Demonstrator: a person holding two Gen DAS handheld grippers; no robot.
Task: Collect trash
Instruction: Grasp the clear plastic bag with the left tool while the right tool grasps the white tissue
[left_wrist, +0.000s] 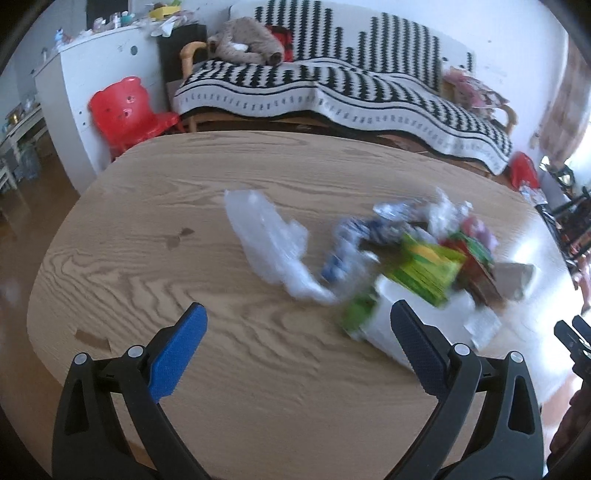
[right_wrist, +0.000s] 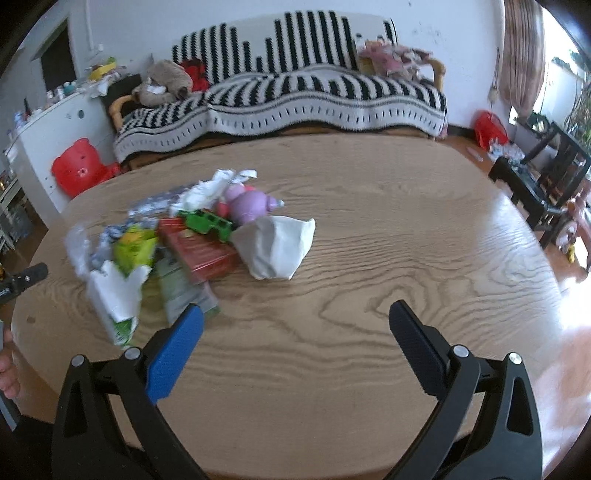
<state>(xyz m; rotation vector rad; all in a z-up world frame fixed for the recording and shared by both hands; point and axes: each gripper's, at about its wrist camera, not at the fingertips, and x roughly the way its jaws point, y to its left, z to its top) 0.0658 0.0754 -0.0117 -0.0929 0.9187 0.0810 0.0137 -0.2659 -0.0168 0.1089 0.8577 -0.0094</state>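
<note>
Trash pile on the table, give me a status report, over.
Left gripper and right gripper open, empty. Trash pile untouched on table. Nothing in the way.

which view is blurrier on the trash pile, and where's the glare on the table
Left wrist view: the trash pile is heavily motion-smeared, the green carton only a streak, while the left gripper stays sharp. Right wrist view: milder blur, the white crumpled bag and red box readable; window glare washes out the table at its right edge. Both views bend straight lines, fisheye.
</note>
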